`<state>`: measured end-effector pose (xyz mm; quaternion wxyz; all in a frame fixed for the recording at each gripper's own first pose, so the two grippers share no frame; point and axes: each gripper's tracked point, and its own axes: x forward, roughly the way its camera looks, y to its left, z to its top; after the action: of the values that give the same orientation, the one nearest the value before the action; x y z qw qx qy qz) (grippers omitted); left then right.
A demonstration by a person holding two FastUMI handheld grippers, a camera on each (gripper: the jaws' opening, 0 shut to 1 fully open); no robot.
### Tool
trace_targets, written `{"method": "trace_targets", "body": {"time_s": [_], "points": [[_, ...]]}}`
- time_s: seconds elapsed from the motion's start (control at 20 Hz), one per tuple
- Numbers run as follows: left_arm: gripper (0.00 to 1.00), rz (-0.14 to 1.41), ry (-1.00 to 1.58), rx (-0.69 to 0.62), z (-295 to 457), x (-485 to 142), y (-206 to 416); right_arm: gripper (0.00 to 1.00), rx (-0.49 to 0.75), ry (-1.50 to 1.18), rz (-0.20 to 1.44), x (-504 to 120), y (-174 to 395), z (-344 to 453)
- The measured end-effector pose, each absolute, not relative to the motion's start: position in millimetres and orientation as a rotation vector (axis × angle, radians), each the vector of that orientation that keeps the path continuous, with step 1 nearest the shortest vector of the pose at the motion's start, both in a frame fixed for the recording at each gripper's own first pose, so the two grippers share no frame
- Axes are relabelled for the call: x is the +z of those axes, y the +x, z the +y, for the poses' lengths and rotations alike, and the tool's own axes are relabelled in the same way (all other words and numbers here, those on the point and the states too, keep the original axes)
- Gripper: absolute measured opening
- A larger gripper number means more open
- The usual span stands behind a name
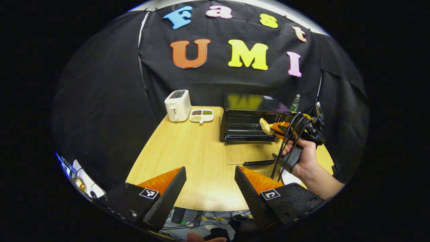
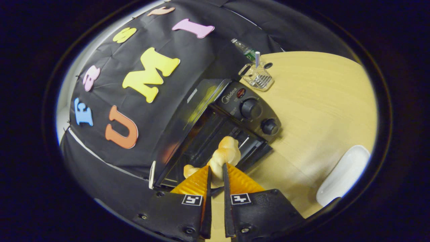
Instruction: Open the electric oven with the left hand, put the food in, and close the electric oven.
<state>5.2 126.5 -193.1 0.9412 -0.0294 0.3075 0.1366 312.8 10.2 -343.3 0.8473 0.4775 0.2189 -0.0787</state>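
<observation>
The right gripper (image 2: pixel 215 176) clamped a twisted bread piece (image 2: pixel 225 154) between both fingers, holding it at the mouth of the open electric oven (image 2: pixel 215 117), far right on the wooden table (image 1: pixel 188 151). The left gripper (image 1: pixel 210 181) hung wide apart, holding nothing, over the table's near edge. A white toaster (image 1: pixel 177 105) stood far left.
</observation>
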Motion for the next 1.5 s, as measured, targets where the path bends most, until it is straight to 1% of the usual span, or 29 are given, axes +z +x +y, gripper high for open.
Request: {"method": "trace_targets", "body": {"time_s": [0.05,0.1,0.15,0.3,0.35,0.45,0.5,0.55,0.65,0.75,0.9,1.0,1.05,1.15,1.25,1.3,1.35,1.4,1.5], "points": [[0.95,0.634,-0.062,0.299,131.7,-193.7,3.9,0.15,-0.177,1.005,0.453,-348.2,325.6,12.0],[0.95,0.641,-0.065,0.320,137.6,-192.6,3.2,0.15,-0.189,1.006,0.445,-353.9,337.2,13.9],[0.95,0.644,-0.066,0.341,142.5,-192.2,3.3,0.17,-0.195,1.014,0.438,-358.5,348.4,16.6],[0.95,0.658,-0.064,0.376,150.5,-193.7,2.8,0.17,-0.215,1.021,0.402,-366.8,376.7,20.1],[0.95,0.665,-0.061,0.382,151.8,-194.3,1.8,0.15,-0.219,1.020,0.391,-368.3,382.3,20.6],[0.95,0.679,-0.058,0.383,151.6,-197.2,2.6,0.19,-0.227,1.028,0.374,-371.2,388.1,23.5],[0.95,0.676,-0.051,0.383,152.1,-195.1,2.1,0.17,-0.237,1.021,0.373,-374.8,390.3,23.5],[0.95,0.674,-0.048,0.380,151.5,-194.5,1.8,0.20,-0.236,1.007,0.367,-375.0,391.1,23.9],[0.97,0.674,-0.051,0.366,148.1,-194.9,1.7,0.36,-0.222,0.986,0.356,-368.5,392.1,28.4],[0.97,0.657,-0.061,0.354,146.5,-190.9,3.5,0.53,-0.226,0.903,0.378,-367.9,383.5,29.0],[0.97,0.630,-0.092,0.329,143.1,-188.9,4.5,0.75,-0.210,0.768,0.386,-354.3,361.7,26.0],[0.97,0.607,-0.109,0.308,138.4,-186.7,7.8,0.82,-0.203,0.713,0.401,-348.4,338.4,21.9],[0.97,0.595,-0.117,0.295,135.1,-186.3,9.9,0.91,-0.196,0.718,0.411,-343.7,322.3,22.1],[0.96,0.572,-0.130,0.268,126.4,-187.9,13.6,0.87,-0.173,0.694,0.431,-329.3,285.7,24.4],[0.95,0.539,-0.141,0.237,117.7,-189.8,19.3,0.87,-0.149,0.618,0.455,-312.4,247.5,20.3],[0.95,0.512,-0.144,0.225,113.0,-188.6,23.5,0.98,-0.143,0.581,0.461,-303.4,226.6,14.0],[0.95,0.499,-0.145,0.213,108.0,-189.8,26.2,0.94,-0.139,0.538,0.455,-291.0,204.0,6.7],[0.95,0.488,-0.147,0.200,102.7,-194.5,29.1,0.92,-0.145,0.488,0.455,-282.9,185.7,-0.6],[0.94,0.477,-0.134,0.187,92.3,-206.3,33.5,0.93,-0.159,0.391,0.443,-265.3,149.8,-20.3]]}}
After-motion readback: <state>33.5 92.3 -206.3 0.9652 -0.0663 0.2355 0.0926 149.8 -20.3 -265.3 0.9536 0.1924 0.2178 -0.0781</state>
